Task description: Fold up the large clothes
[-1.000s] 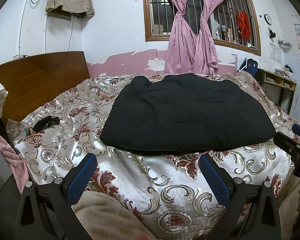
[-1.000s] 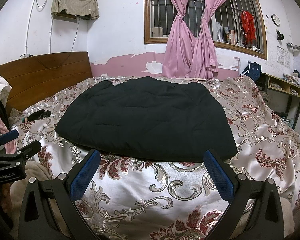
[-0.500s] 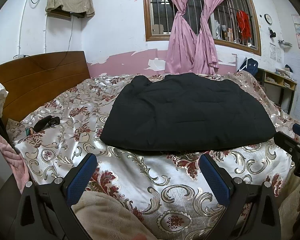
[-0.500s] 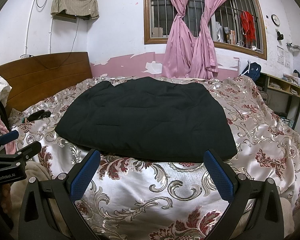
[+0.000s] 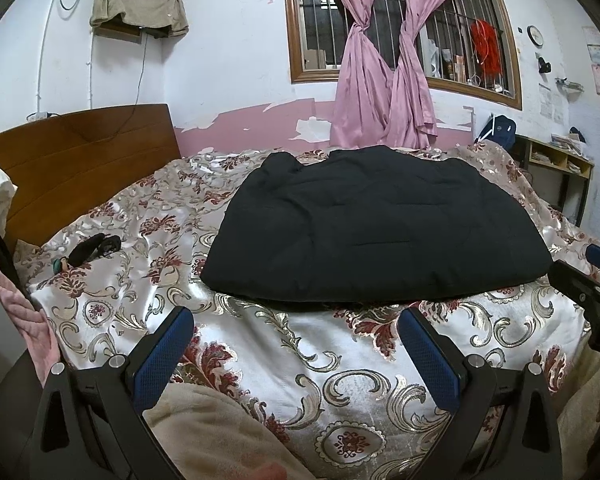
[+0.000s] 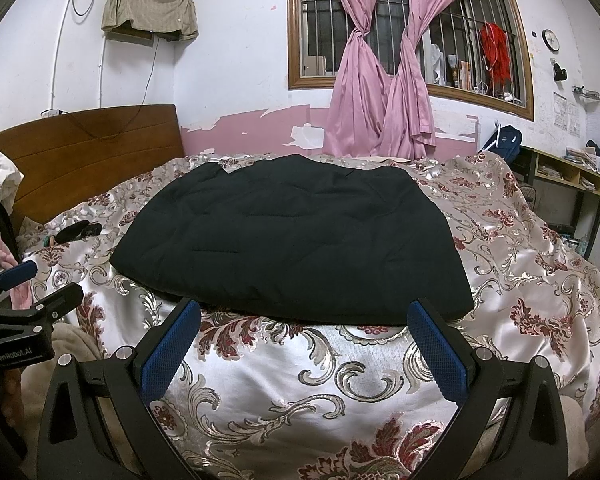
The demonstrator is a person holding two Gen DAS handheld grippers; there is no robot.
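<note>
A large black padded garment (image 5: pixel 372 228) lies folded flat on the floral satin bedspread (image 5: pixel 308 352), also in the right wrist view (image 6: pixel 296 240). My left gripper (image 5: pixel 300 344) is open and empty, held just short of the garment's near edge. My right gripper (image 6: pixel 304 336) is open and empty, its fingertips close to the garment's near edge. The right gripper shows at the right edge of the left wrist view (image 5: pixel 588 284), and the left gripper at the left edge of the right wrist view (image 6: pixel 24 300).
A wooden headboard (image 5: pixel 80 160) stands at the left. Small dark items (image 5: pixel 94 248) lie on the bedspread left of the garment. A beige blanket (image 5: pixel 212 432) lies at the near edge. A shelf unit (image 6: pixel 568 184) stands at the right.
</note>
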